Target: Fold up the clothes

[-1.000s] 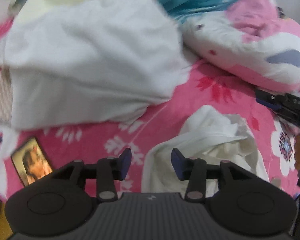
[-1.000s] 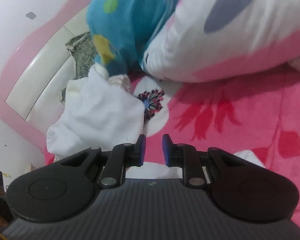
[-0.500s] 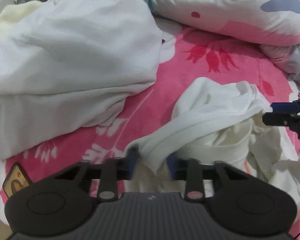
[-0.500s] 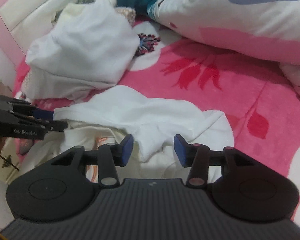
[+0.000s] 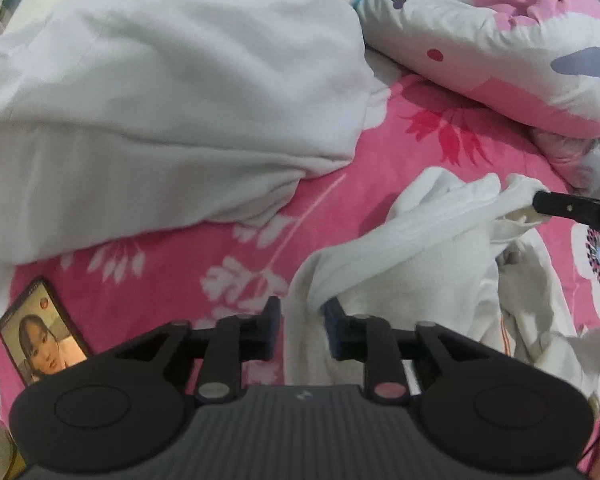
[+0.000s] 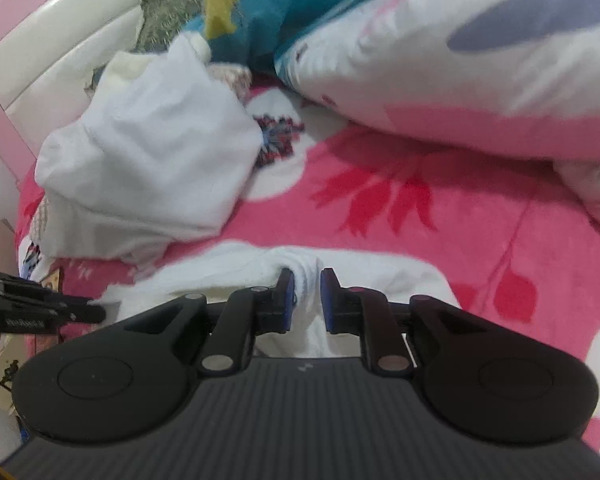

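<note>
A crumpled white garment [image 5: 420,240] lies on the pink flowered bedspread [image 5: 340,184]. My left gripper [image 5: 302,320] is shut on a bunched edge of it at the near left end. From there a rolled band of cloth stretches to the right gripper's tip [image 5: 568,206], which pinches the far end. In the right wrist view the same white garment [image 6: 380,276] spreads under my right gripper [image 6: 306,296], which is shut on a raised fold. The left gripper [image 6: 40,308] shows at the left edge, touching the cloth.
A large heap of white clothes [image 5: 160,100] fills the bed's upper left. A pink and white pillow [image 5: 500,40] lies at the upper right, with a blue cloth [image 6: 260,8] behind it. A lit phone [image 5: 40,332] rests near my left gripper. A headboard [image 6: 40,40] stands beyond.
My right gripper, open half a second ago, has shut on a fold of the white garment. The left gripper has kept its hold, and the cloth now stretches between the two.
</note>
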`<state>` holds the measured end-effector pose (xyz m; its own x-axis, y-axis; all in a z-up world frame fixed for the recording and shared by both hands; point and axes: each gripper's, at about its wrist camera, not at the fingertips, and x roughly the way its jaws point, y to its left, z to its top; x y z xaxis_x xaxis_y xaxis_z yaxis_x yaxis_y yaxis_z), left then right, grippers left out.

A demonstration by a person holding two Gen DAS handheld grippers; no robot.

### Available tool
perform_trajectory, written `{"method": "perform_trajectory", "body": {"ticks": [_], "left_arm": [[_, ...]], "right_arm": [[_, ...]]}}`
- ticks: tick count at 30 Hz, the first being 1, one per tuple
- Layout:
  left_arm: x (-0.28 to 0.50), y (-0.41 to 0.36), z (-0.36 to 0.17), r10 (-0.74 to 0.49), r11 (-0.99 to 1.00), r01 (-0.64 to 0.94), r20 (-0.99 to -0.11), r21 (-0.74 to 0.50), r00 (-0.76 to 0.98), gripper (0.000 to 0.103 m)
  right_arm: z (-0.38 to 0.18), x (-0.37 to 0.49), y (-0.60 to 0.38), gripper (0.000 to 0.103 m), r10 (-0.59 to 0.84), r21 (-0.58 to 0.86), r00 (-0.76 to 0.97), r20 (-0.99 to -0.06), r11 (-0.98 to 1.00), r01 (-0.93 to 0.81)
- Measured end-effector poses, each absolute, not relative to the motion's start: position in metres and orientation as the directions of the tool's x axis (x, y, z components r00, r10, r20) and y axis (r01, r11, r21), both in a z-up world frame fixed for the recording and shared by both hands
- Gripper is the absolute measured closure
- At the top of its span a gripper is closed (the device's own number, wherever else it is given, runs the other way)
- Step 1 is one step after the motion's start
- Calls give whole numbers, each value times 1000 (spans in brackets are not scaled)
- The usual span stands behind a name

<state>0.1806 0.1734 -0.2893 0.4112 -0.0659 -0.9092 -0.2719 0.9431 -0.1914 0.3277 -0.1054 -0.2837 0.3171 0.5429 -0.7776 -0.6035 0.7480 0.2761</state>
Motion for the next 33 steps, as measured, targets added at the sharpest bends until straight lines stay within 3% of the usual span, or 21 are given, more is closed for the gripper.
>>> {"method": "perform_trajectory", "body": {"ticks": [4, 6, 8, 12, 14, 18, 22, 27, 31, 32, 33], "left_arm": [[175, 176, -289, -88, 950, -238, -906, -201, 414, 41], [179, 173, -296, -101, 961, -201, -915, -192, 392, 36], [186, 169, -304, -98, 969, -173, -919, -175, 382, 36], [200, 162, -316, -92, 985, -99, -918, -141, 386, 43], [206, 157, -320, -92, 992, -45, -916, -119, 390, 50], [209, 154, -325, -100, 994, 3, -916, -107, 389, 76], [209, 157, -326, -114, 993, 11, -915, -119, 388, 76], [208, 160, -329, -133, 991, 24, -914, -134, 383, 73], [208, 161, -332, -162, 987, 54, -912, -153, 376, 63], [207, 160, -332, -165, 986, 61, -911, -154, 377, 63], [207, 159, -333, -169, 986, 69, -911, -154, 377, 65]], "right_arm": [[-277, 330, -114, 89, 619, 381, 298, -726, 724, -575], [-272, 332, -116, 88, 645, 413, 307, -700, 716, -563], [-267, 335, -121, 85, 678, 462, 316, -663, 703, -540], [-257, 338, -130, 67, 691, 467, 341, -638, 699, -542], [-257, 338, -129, 61, 650, 384, 318, -690, 701, -600], [-267, 323, -117, 49, 549, 152, 254, -796, 589, -794], [-285, 307, -94, 48, 475, -39, 240, -847, 395, -918], [-312, 298, -59, 44, 445, -283, 304, -842, 116, -952], [-322, 298, -35, 43, 452, -329, 251, -856, -101, -939], [-323, 299, -30, 44, 446, -311, 219, -868, -142, -940], [-323, 302, -26, 54, 437, -281, 186, -880, -162, -946]]}}
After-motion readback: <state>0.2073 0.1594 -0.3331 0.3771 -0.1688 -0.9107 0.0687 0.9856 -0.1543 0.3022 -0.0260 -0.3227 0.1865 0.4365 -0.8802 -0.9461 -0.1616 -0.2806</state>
